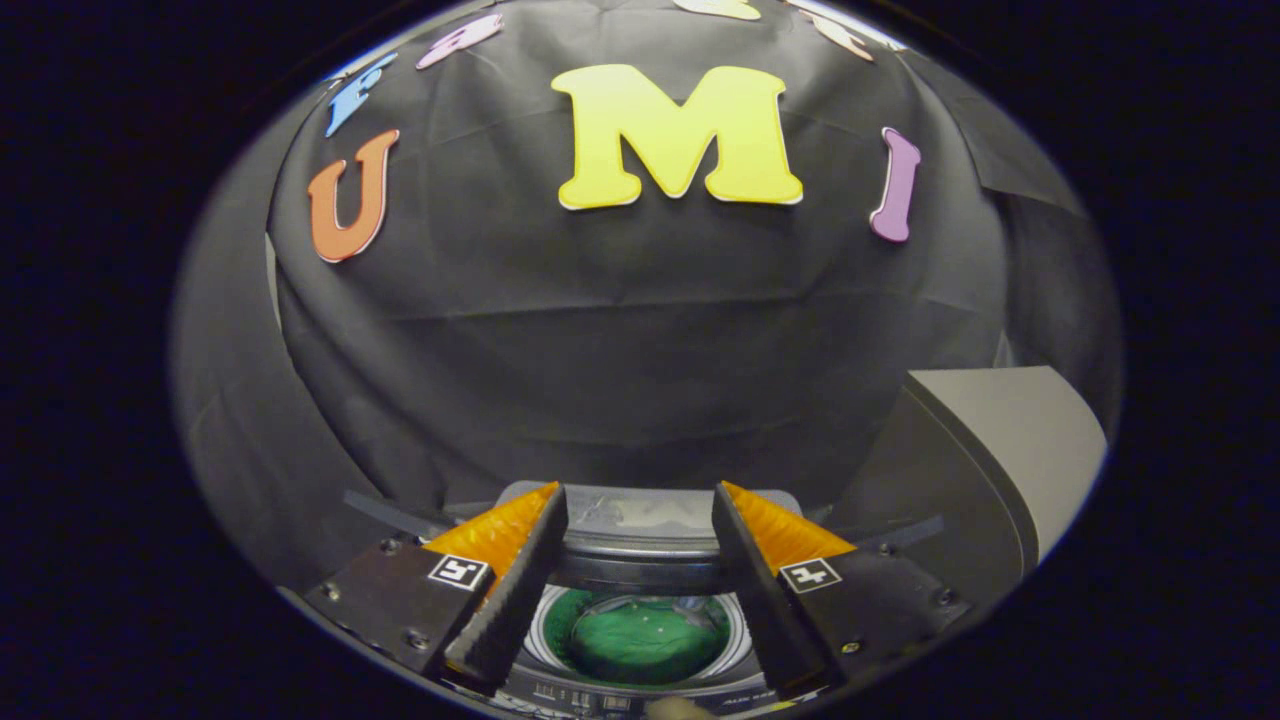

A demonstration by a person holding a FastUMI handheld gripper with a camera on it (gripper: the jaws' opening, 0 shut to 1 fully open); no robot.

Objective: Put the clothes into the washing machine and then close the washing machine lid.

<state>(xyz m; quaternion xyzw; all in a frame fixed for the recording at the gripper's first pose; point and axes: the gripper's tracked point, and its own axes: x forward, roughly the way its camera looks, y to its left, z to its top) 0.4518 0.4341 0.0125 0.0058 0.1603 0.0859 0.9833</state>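
In the gripper view the gripper [640,520] hangs above the washing machine [640,690], its fingers spread apart and holding nothing. Green clothes [640,640] lie in the round drum straight below, seen through the gap between the fingers. The lid [645,520] appears to stand raised just beyond the fingertips, so closing it likely means reaching forward over the drum.

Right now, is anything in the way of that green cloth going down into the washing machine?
Nothing visible is. The green cloth already lies inside the washing machine's round drum opening, seen below and between the fingers of the open gripper, which holds nothing. The grey lid stands raised, off to the side, not yet closed.
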